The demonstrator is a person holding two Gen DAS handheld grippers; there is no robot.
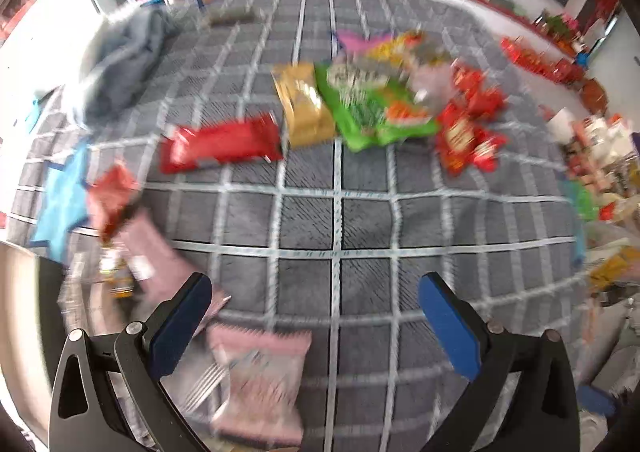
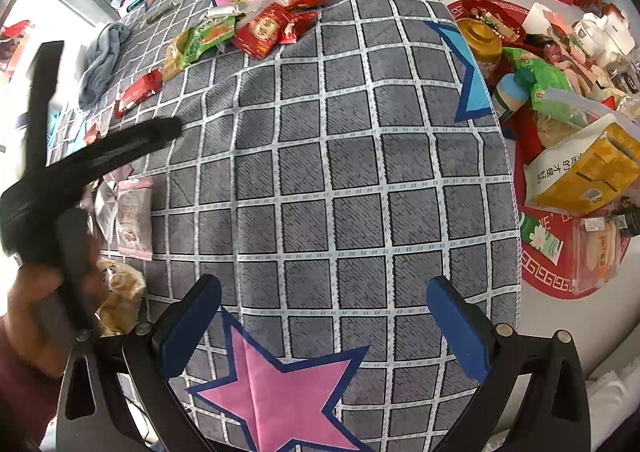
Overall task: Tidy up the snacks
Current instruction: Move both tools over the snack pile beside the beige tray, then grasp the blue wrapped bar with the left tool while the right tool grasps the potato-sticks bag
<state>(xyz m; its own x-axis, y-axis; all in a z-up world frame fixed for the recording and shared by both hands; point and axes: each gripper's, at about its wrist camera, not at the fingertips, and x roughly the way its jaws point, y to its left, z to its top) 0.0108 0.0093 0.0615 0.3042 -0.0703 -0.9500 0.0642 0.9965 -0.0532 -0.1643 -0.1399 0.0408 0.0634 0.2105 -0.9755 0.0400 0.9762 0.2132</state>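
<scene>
The left wrist view is blurred by motion. My left gripper is open and empty above the grey checked cloth. A pink snack packet lies between and below its fingers, another pink one to its left. A red packet, a gold packet and a green packet lie ahead beside a pile of red packets. My right gripper is open and empty over the cloth, above a pink star. The left gripper shows as a black blur there, above pink packets.
A grey towel lies at the far left of the cloth. In the right wrist view, a red round mat right of the cloth holds boxes, jars and bags, among them a yellow box. The snack pile lies far ahead.
</scene>
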